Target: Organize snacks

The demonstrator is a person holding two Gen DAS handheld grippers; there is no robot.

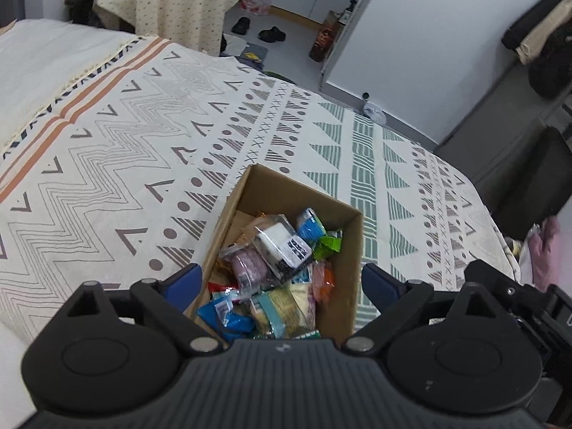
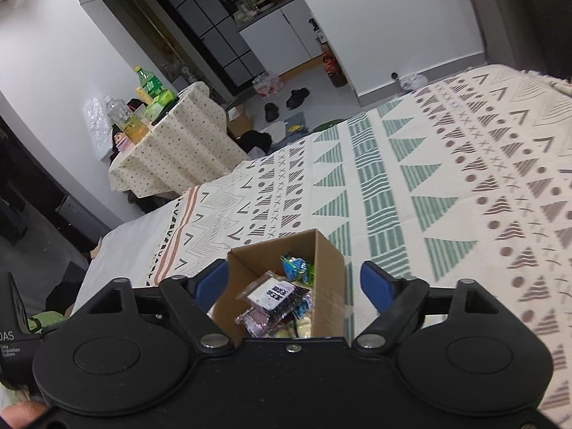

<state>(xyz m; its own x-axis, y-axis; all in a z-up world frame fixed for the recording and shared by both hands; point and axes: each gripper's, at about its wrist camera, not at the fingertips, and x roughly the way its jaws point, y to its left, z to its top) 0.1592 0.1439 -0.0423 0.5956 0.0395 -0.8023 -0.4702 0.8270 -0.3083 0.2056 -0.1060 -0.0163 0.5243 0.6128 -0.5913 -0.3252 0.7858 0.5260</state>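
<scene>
An open cardboard box [image 1: 343,271] stands on a patterned bedspread [image 1: 107,164] and holds several wrapped snacks [image 1: 275,254], among them a clear pack with a white block, blue packets and a green one. My left gripper [image 1: 280,280] hovers above the box's near end, open and empty, its blue fingers [image 1: 186,280] wide to either side. In the right wrist view the same box [image 2: 327,279] lies just ahead with the snacks [image 2: 277,296] inside. My right gripper [image 2: 296,282] is open and empty above it.
The bedspread [image 2: 447,186] spreads wide around the box. A small cloth-covered table [image 2: 178,150] with bottles [image 2: 150,85] stands beyond the bed. Shoes [image 1: 271,34] and bags lie on the floor near white cabinets. Dark clothes [image 1: 547,43] hang at the right.
</scene>
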